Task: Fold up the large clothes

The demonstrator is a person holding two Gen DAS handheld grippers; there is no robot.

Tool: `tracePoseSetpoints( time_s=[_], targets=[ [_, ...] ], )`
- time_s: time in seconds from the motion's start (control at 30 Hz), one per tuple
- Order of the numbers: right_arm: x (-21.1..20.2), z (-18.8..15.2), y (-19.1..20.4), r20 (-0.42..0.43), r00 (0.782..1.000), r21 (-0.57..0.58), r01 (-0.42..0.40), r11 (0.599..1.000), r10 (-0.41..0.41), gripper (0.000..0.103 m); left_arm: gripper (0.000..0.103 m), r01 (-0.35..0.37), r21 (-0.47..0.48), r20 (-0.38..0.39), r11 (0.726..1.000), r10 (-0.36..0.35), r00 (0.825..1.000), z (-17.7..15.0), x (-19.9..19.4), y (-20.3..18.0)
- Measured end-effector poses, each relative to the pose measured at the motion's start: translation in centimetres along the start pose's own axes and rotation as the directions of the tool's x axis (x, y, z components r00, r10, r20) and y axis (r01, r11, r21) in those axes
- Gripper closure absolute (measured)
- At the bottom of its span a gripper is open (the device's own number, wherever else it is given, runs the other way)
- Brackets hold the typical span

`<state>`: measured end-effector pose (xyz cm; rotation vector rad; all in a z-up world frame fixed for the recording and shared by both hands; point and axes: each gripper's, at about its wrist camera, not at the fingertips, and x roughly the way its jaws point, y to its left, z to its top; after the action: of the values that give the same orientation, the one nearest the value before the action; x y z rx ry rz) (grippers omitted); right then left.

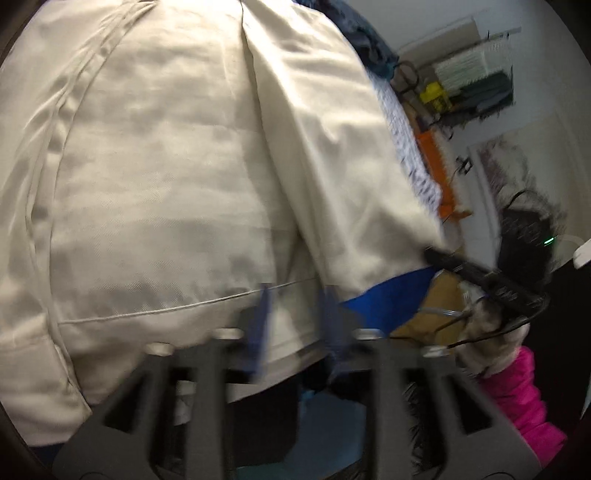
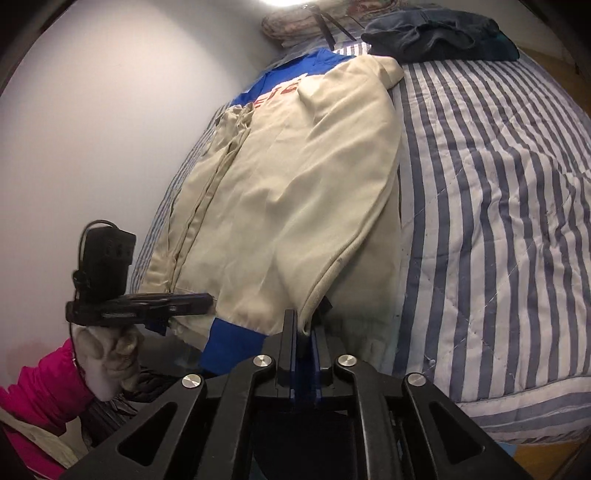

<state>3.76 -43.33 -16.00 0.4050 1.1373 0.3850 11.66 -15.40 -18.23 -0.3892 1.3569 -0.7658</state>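
Observation:
A cream jacket (image 2: pixel 295 177) lies lengthwise on the striped quilt (image 2: pixel 498 184), on top of a blue shirt (image 2: pixel 280 81) with red letters. My right gripper (image 2: pixel 304 325) is shut on the jacket's near hem, with a fold of cream cloth pinched between the blue pads. In the left wrist view the jacket (image 1: pixel 166 166) fills the frame. My left gripper (image 1: pixel 295 321) is blurred, its blue fingers apart over the hem edge and not pressing on it. From the right wrist view the left gripper (image 2: pixel 207 299) is at the hem's left corner, held by a gloved hand (image 2: pixel 110 350).
A pile of dark blue clothes (image 2: pixel 436 33) lies at the far end of the bed. A white wall (image 2: pixel 92 129) runs along the bed's left side. The person's pink sleeve (image 2: pixel 40 384) is at the lower left. Shelves and clutter (image 1: pixel 472 81) stand beyond the bed.

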Motion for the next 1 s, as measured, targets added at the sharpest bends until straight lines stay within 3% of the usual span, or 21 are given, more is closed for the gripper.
tracePoseSetpoints(
  time_s=[0.07,0.17,0.23,0.33,0.4,0.47,0.53,0.7,0.8,0.93,1.0],
  targets=[
    [0.9,-0.2,-0.8,-0.025,0.999,0.032,0.035,0.999,-0.034,0.062,0.056,0.032,-0.007,0.005,0.999,-0.032,0.999,-0.2,-0.1,-0.4],
    [2.5,-0.1,-1.4,-0.05,0.998,0.068,0.034,0.997,-0.031,0.067,0.056,0.022,0.025,0.005,0.999,-0.022,1.0,0.1,0.6,-1.5],
    [2.7,0.0,-1.8,-0.057,0.997,0.076,0.059,0.995,-0.055,0.084,0.056,-0.027,0.034,-0.006,0.999,0.027,1.0,0.5,1.6,-2.1],
    [1.8,-0.1,-1.5,-0.065,0.994,0.047,0.087,0.995,-0.084,0.087,0.056,-0.139,0.095,0.071,0.986,0.133,0.989,-0.4,1.0,-3.4],
    [0.8,0.7,-0.9,-0.031,0.996,0.0,0.08,0.997,-0.08,0.078,0.059,-0.218,0.17,0.161,0.961,0.191,0.968,-0.9,-0.3,-4.9],
    [-0.7,2.1,-0.8,0.031,0.999,0.001,0.008,1.0,-0.008,0.058,0.059,-0.255,0.234,0.226,0.938,0.203,0.953,-1.4,-0.9,-6.3],
    [-1.5,3.8,-1.5,0.086,0.995,0.027,-0.044,0.999,0.042,0.054,0.059,-0.271,0.296,0.256,0.916,0.198,0.946,-1.8,-0.8,-8.0],
    [-1.3,10.8,-4.0,0.194,0.98,0.107,-0.074,0.992,0.053,0.054,0.059,-0.242,0.387,0.118,0.89,0.212,0.97,-1.6,3.9,-9.2],
    [-0.1,14.9,-6.1,0.234,0.972,0.15,-0.071,0.986,0.034,0.049,0.059,-0.301,0.433,0.033,0.85,0.319,0.947,-2.4,6.5,-7.8],
    [2.5,20.0,-9.4,0.267,0.963,0.214,-0.095,0.972,0.035,0.046,0.059,-0.286,0.476,0.053,0.832,0.298,0.953,-3.2,5.9,-7.3],
    [3.7,21.7,-11.3,0.295,0.954,0.256,-0.141,0.956,0.061,0.044,0.059,-0.274,0.472,0.053,0.838,0.284,0.957,-3.5,5.7,-7.0]
  ],
)
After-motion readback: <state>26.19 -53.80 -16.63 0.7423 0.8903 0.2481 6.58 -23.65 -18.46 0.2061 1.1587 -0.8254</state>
